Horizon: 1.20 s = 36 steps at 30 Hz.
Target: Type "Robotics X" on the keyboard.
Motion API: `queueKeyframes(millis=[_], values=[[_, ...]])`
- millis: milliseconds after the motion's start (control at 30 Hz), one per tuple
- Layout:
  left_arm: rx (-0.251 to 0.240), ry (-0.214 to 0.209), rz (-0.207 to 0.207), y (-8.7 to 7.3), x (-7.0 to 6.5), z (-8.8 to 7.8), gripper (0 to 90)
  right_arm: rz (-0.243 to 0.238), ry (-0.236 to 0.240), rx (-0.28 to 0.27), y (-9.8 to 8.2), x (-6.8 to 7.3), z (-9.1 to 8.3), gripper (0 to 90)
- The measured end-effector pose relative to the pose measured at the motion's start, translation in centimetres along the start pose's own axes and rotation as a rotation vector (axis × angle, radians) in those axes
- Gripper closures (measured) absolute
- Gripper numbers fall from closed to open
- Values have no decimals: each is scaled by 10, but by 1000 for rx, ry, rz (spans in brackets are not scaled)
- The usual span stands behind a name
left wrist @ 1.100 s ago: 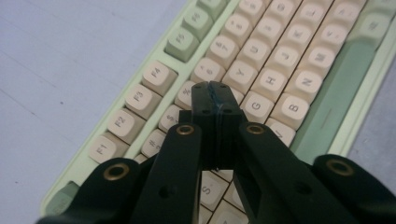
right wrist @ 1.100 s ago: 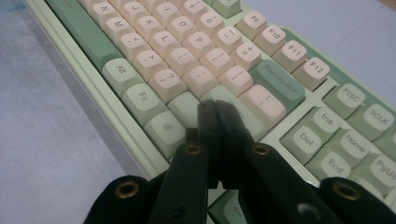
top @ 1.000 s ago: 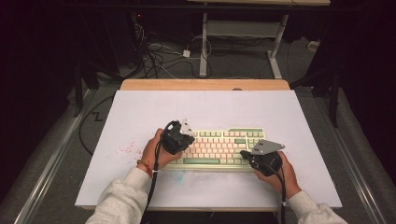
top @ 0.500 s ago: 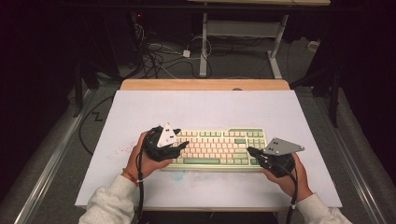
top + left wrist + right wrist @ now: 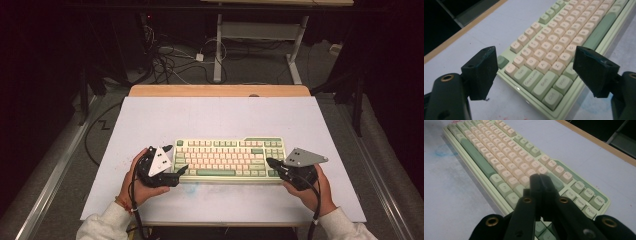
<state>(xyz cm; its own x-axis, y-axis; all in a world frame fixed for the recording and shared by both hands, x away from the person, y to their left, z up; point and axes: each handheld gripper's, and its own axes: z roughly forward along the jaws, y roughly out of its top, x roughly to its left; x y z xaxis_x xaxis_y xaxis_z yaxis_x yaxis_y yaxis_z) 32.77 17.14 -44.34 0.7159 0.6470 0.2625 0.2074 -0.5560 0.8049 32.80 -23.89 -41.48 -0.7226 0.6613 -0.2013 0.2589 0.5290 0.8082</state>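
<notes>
Both grippers flank the keyboard [image 5: 227, 160]: left gripper [image 5: 175, 160] just opened wide around its corner, right gripper [image 5: 270, 162] closed over its keys.

The scene is viewed from above the person's side in the high view, looking forward and down, with the whole tabletop [image 5: 220, 115] taken in from a distance. The keyboard [image 5: 227, 159] is seen close up and low in the left gripper view, from its left end [image 5: 549, 62]. It is seen equally near in the right gripper view, from its right end [image 5: 511, 162]. The keyboard is shared by all three views.
</notes>
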Motion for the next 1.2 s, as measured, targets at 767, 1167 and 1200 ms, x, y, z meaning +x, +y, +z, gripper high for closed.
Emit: queueKeyframes(millis=[767, 1167, 1200], values=[[85, 6, -26, -34, -10, -10, 169, 1, 11, 38, 9, -1, 26, 900], [86, -2, -30, -34, -10, -9, 169, -22, 48, 75, 32, 7, 72, 900], [84, -3, -32, -34, -10, -9, 169, -25, 52, 77, 34, 9, 77, 900]])
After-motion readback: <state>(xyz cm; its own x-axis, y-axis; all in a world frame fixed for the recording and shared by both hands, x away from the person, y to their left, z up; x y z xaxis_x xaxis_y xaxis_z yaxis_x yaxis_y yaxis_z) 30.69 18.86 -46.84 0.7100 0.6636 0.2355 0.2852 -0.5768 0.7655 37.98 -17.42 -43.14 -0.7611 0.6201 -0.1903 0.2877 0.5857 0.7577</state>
